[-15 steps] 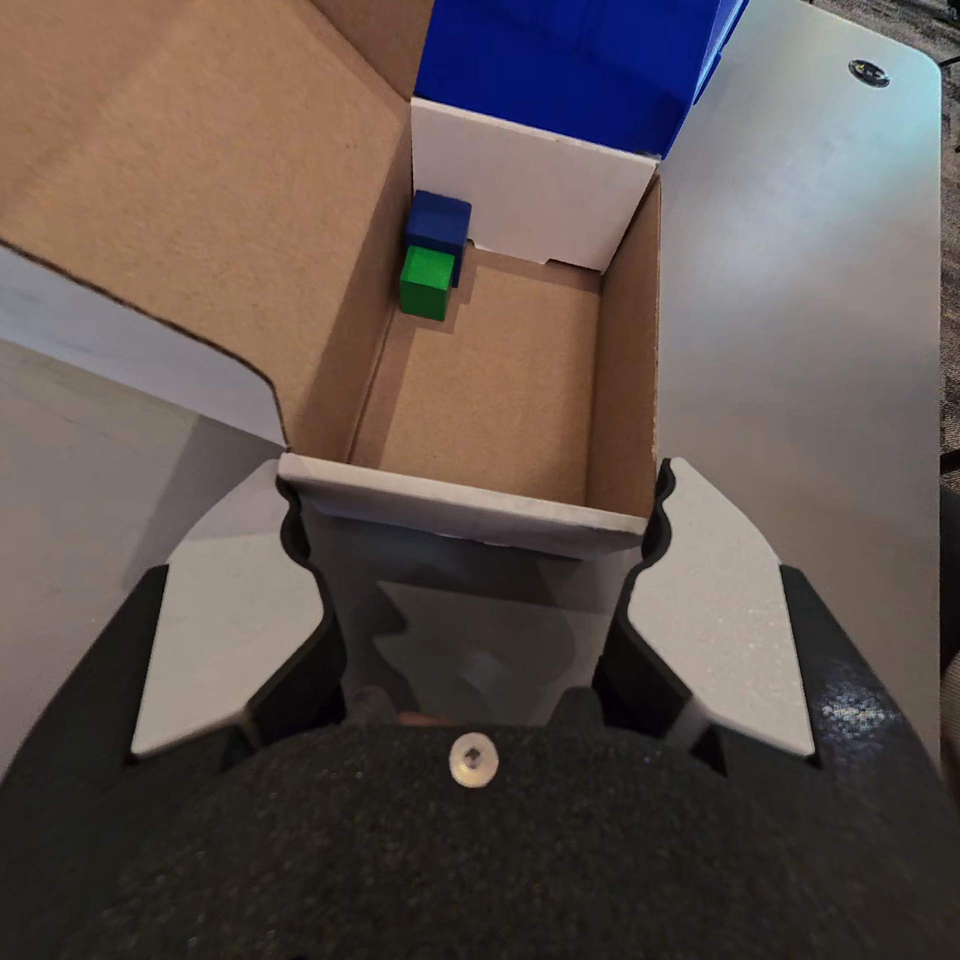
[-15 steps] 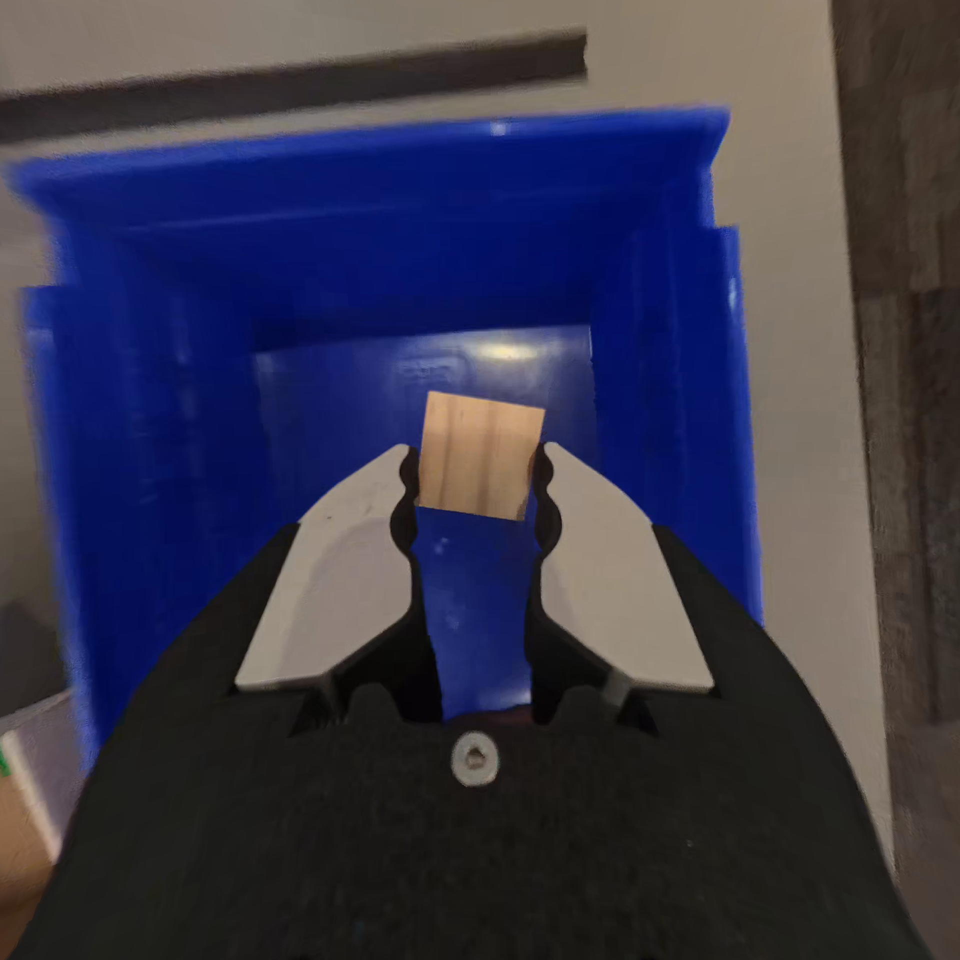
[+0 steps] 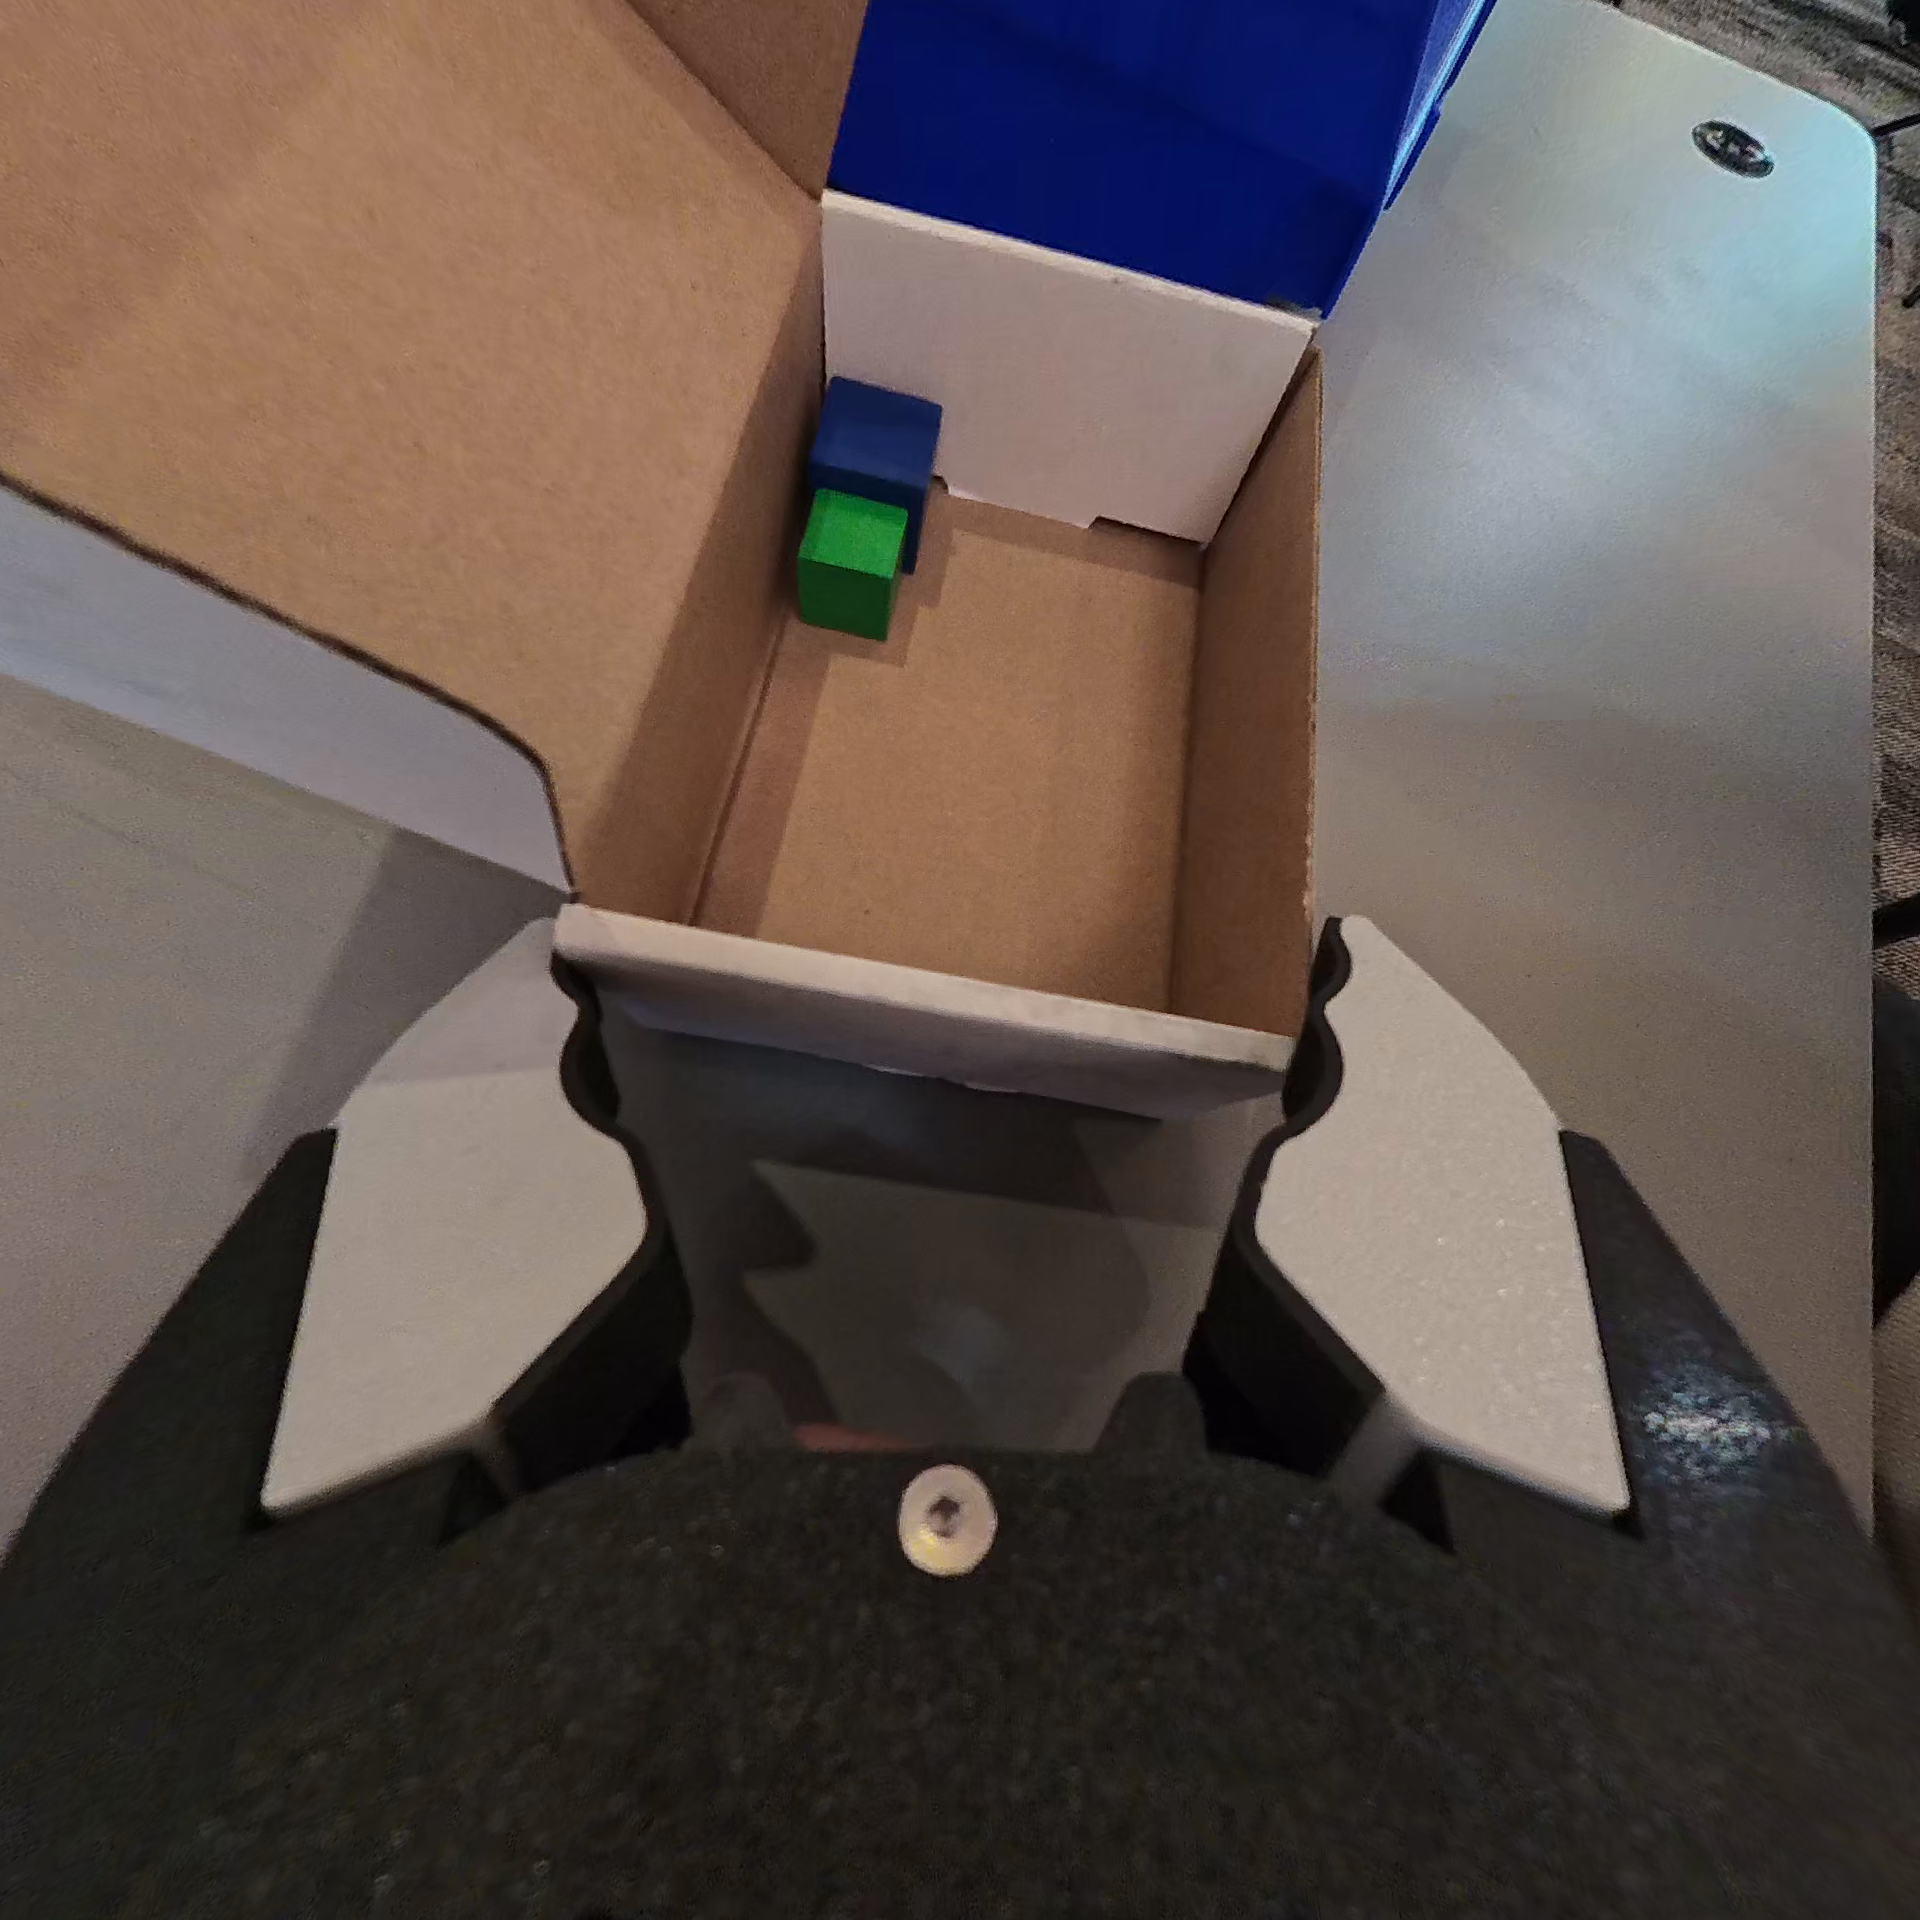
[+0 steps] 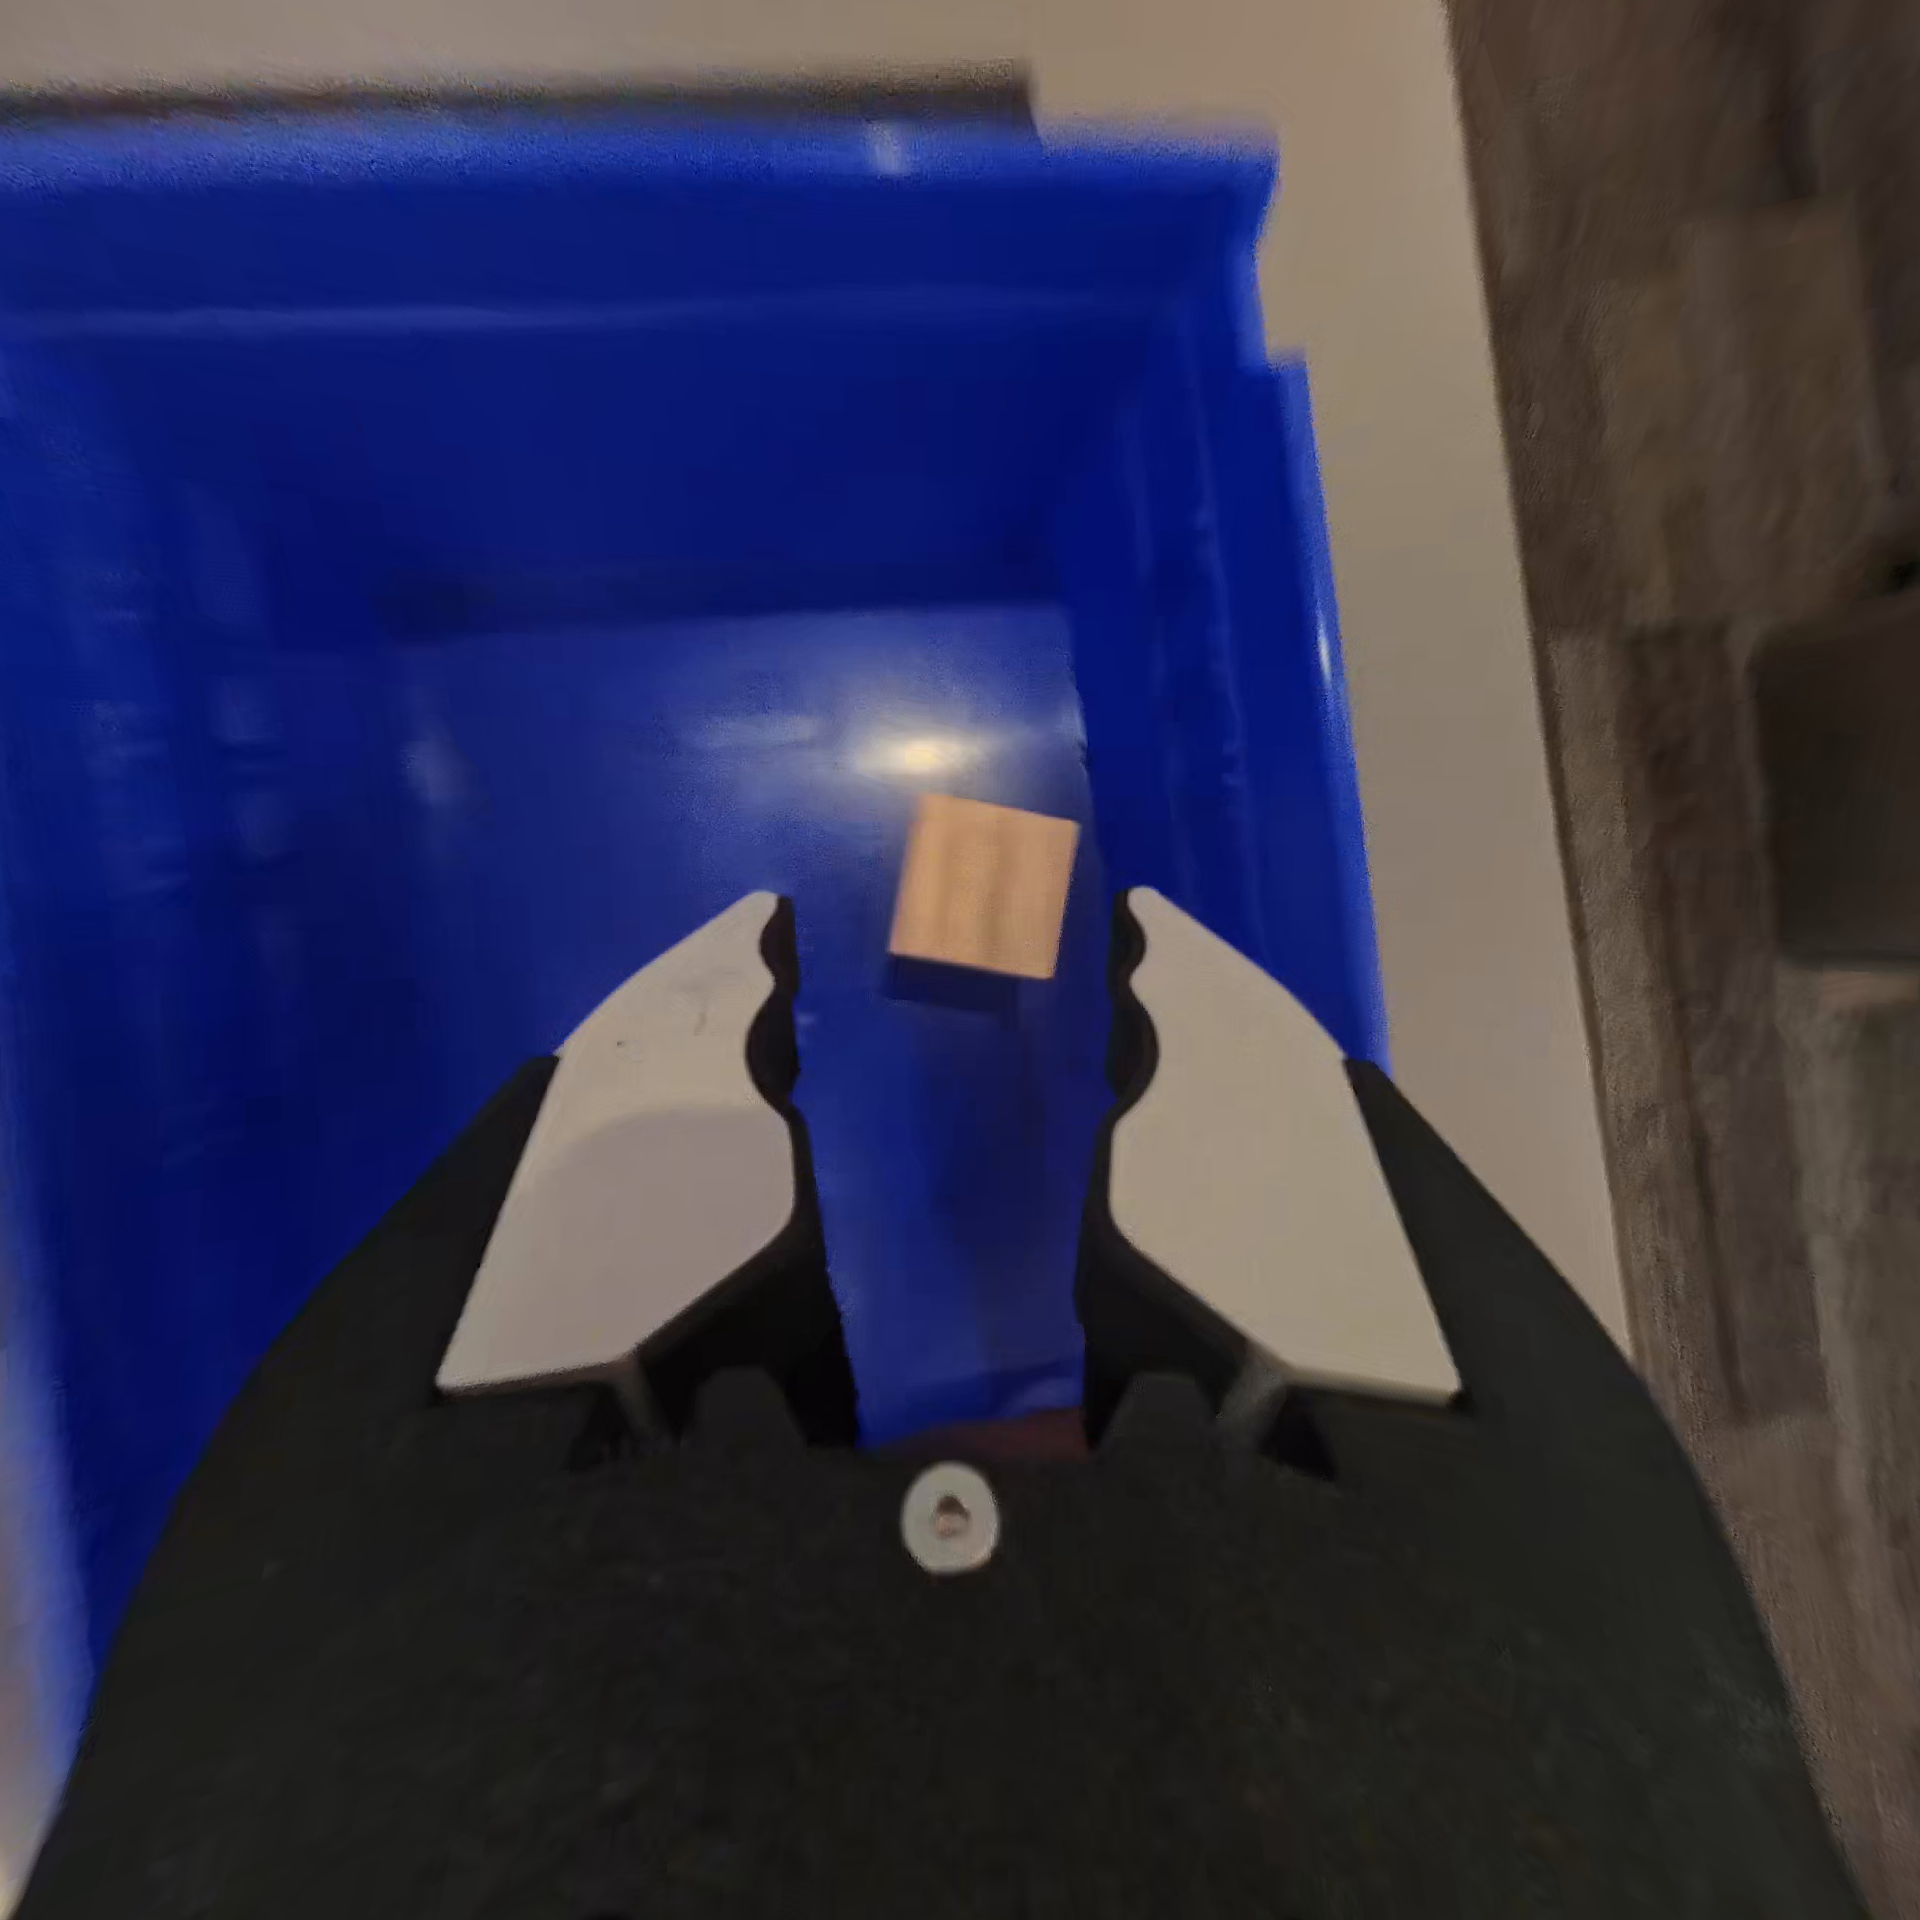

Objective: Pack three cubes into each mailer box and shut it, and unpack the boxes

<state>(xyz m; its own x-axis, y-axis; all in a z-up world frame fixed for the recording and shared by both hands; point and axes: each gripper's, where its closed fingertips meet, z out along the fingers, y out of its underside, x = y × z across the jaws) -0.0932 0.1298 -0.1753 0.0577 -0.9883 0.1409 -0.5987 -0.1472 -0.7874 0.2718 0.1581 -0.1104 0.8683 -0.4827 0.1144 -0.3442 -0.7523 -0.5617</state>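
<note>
Wooden cube (image 4: pixel 982 902) lies just beyond the open right hand-held gripper (image 4: pixel 954 914).

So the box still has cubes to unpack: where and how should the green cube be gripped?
Come from above, since the box walls block any side approach. The green cube sits against the left wall with the blue cube touching behind, so pinch its free right face; the left finger will probably have to wedge in at the wall.
</note>
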